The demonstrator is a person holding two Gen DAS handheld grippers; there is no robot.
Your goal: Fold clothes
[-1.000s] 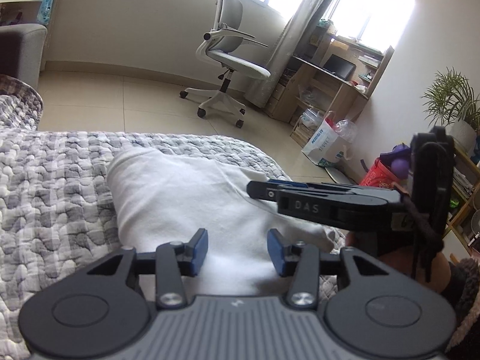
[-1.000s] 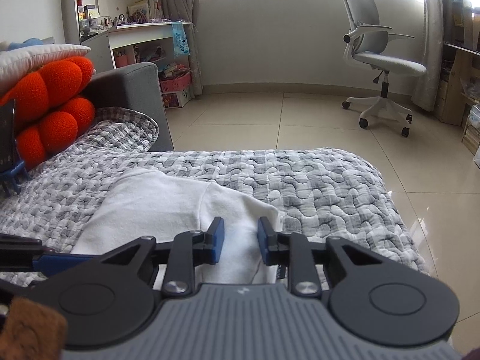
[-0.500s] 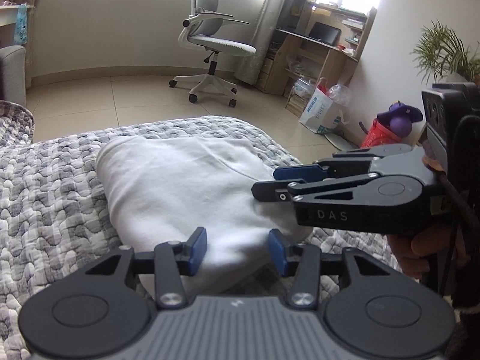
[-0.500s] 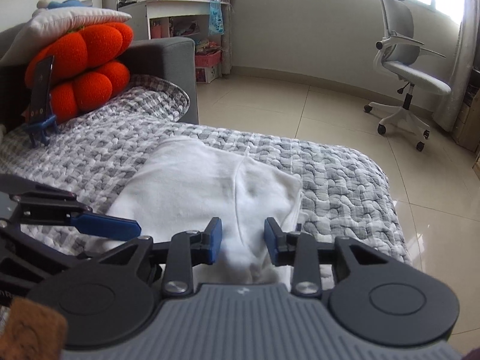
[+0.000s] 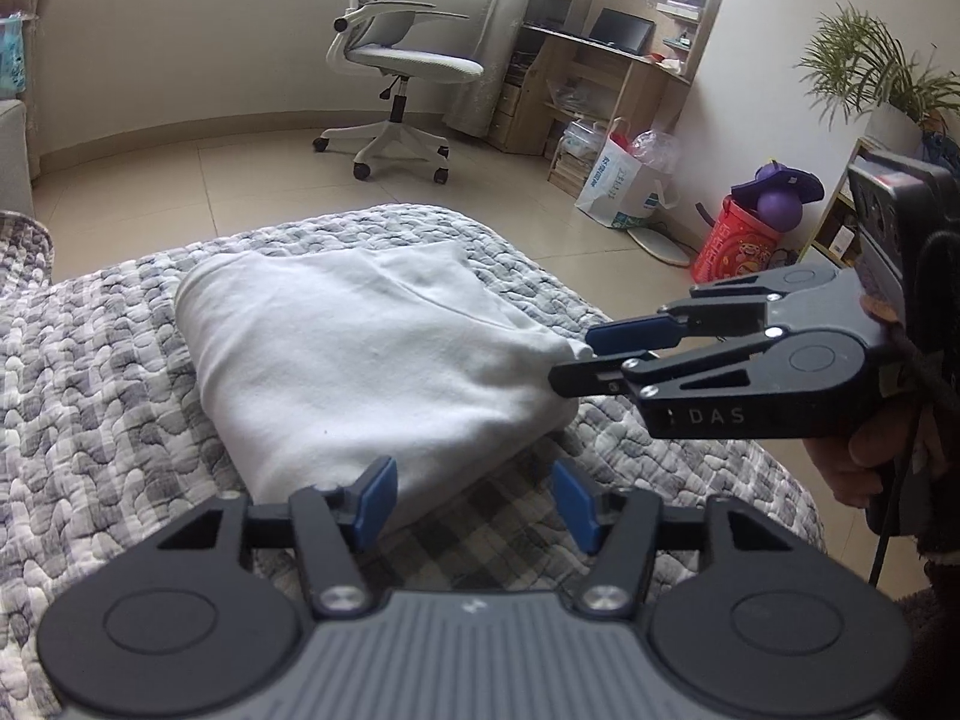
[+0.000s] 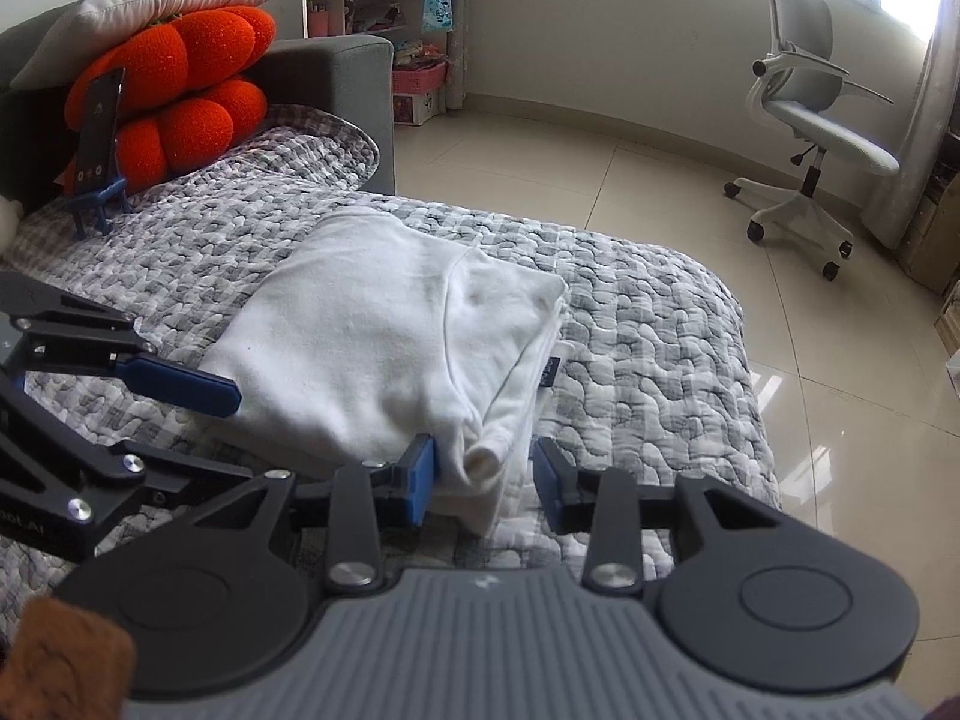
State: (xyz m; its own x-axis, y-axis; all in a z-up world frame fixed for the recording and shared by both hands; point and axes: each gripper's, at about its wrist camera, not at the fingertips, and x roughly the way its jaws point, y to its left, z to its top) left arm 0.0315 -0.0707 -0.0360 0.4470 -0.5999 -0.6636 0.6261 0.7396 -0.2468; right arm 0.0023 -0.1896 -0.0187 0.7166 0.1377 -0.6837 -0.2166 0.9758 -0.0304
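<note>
Your white garment [image 6: 384, 336] lies on the grey quilted cover [image 6: 648, 324] as a thick, squared-off bundle of several layers, with a seam curving across its top and a small dark label poking out at the edge toward the office chair [image 6: 810, 120]. One long side is a smooth rounded fold; the corner nearest your right tongs shows stacked loose edges and a rolled hem. It already lies folded, so you may be looking at a finished piece or one awaiting another fold; the pictures fit either.

Judge it soft, light and limp: it will sag and slide apart if you lift by a single layer. If you take hold, pinch through the full stack at a corner, not the top sheet alone, and support both ends.

Your right gripper [image 6: 483, 474] sits at the garment's near corner, jaws apart, straddling the rolled hem without clamping it. Your left gripper [image 5: 474, 498] is just off the garment's near edge, jaws wide apart, holding nothing.
</note>
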